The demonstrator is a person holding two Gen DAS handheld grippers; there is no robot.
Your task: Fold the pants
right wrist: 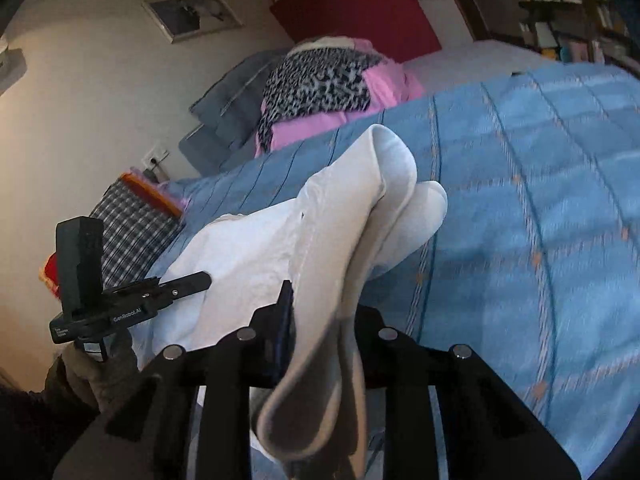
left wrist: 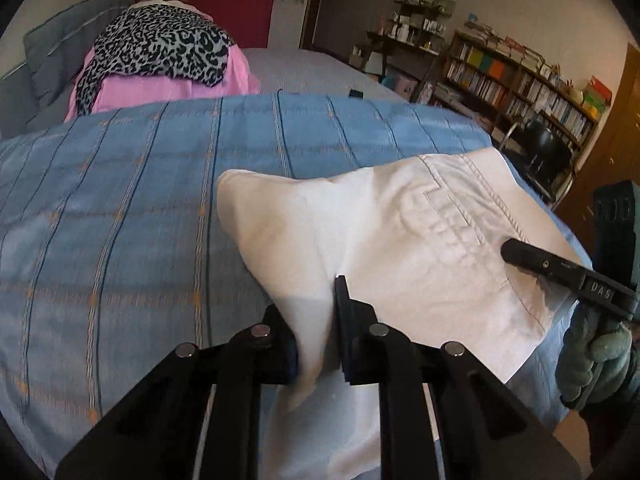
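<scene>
White pants (left wrist: 400,232) lie bunched on the blue striped bedspread (left wrist: 120,200), partly lifted off it. At the bottom of the left wrist view my left gripper (left wrist: 316,332) is shut on a fold of the white fabric, which hangs down between its fingers. My right gripper (left wrist: 520,254) comes in from the right, held by a gloved hand (left wrist: 592,356), at the pants' stitched edge. In the right wrist view the right gripper (right wrist: 320,320) is shut on a thick bunch of the pants (right wrist: 360,200), which drapes up and over toward the bed. The left gripper (right wrist: 192,282) shows at the left.
A pile of pink and leopard-print clothing (left wrist: 160,52) sits at the bed's far end beside grey pillows (left wrist: 52,52). Bookshelves (left wrist: 520,80) and a dark chair (left wrist: 548,156) stand to the right. A plaid cloth (right wrist: 132,224) lies at the bed's left edge.
</scene>
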